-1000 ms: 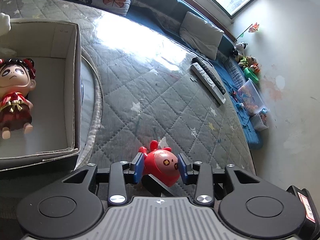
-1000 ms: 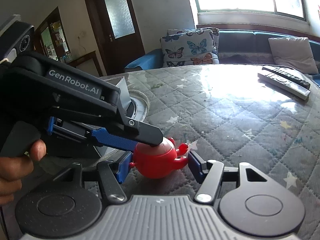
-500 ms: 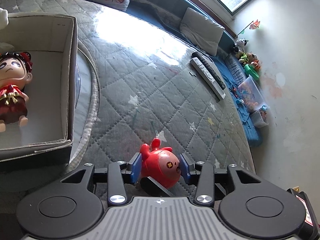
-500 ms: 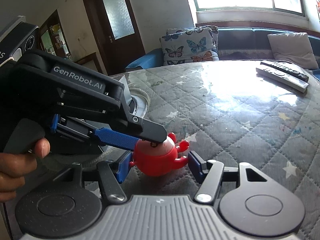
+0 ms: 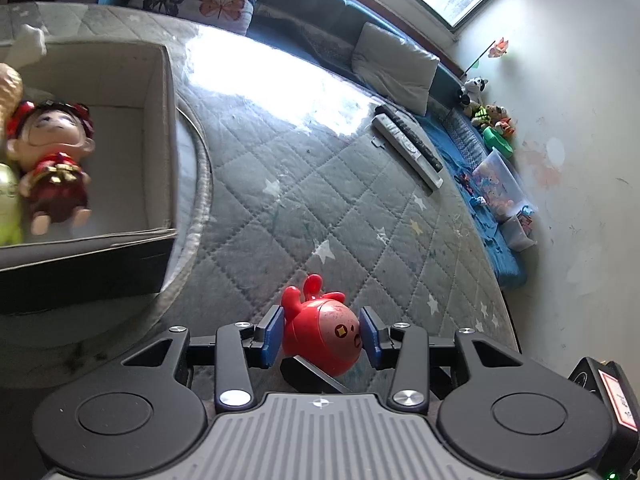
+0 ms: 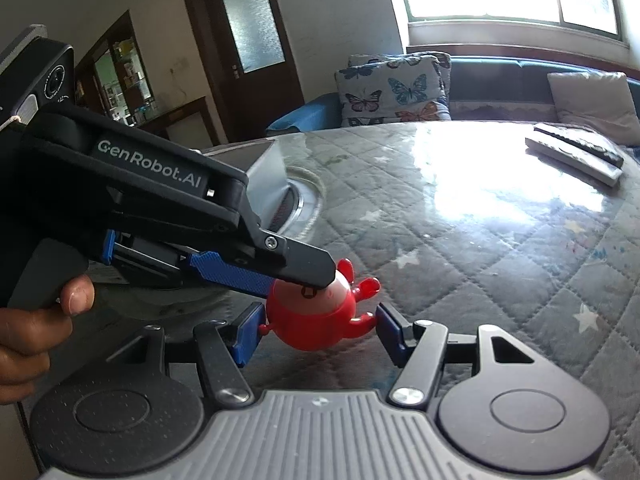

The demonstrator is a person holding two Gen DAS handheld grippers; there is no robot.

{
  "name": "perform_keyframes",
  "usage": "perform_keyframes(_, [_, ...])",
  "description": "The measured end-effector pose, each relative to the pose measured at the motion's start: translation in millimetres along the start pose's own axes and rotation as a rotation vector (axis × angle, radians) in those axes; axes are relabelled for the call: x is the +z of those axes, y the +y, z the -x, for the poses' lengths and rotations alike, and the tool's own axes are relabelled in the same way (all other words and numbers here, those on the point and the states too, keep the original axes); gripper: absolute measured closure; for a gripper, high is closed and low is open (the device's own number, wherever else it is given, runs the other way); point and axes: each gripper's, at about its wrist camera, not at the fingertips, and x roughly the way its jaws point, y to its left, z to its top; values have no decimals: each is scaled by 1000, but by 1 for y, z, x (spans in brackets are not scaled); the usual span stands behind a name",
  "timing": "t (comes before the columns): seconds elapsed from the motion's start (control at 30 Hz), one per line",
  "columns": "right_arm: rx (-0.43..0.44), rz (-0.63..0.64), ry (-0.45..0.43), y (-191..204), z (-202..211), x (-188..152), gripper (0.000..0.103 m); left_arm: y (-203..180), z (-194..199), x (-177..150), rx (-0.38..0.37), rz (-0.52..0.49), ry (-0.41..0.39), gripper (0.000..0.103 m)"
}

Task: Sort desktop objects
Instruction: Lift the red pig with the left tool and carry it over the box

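A round red toy (image 5: 320, 336) with small arms sits between the blue pads of my left gripper (image 5: 320, 320), which is shut on it just above the quilted grey tabletop (image 5: 320, 184). In the right wrist view the same red toy (image 6: 316, 320) is pinched from above by the left gripper (image 6: 320, 276), held by a hand (image 6: 32, 328). My right gripper (image 6: 319, 330) is open, and its fingers straddle the toy with a small gap on each side. An open cardboard box (image 5: 160, 140) to the left holds a doll in red (image 5: 52, 160).
The box stands on a round turntable (image 5: 200, 184) set into the table. Two remote controls (image 5: 408, 144) lie at the far right edge. A sofa with cushions (image 6: 392, 92) runs behind the table. Toy bins (image 5: 496, 184) sit on the floor.
The left gripper has shifted a little with the red toy still in it, and the box now fills more of its view. The right gripper has kept its opening.
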Motion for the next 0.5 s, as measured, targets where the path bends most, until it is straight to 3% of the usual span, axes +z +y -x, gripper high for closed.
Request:
perform_keyframes(0.23, [32, 76, -32, 36, 10, 15, 41, 13, 53, 1, 4, 15, -115, 59])
perform_keyframes(0.5, [127, 214, -61, 98, -18, 55, 41, 61, 113, 16, 55, 102, -255, 59])
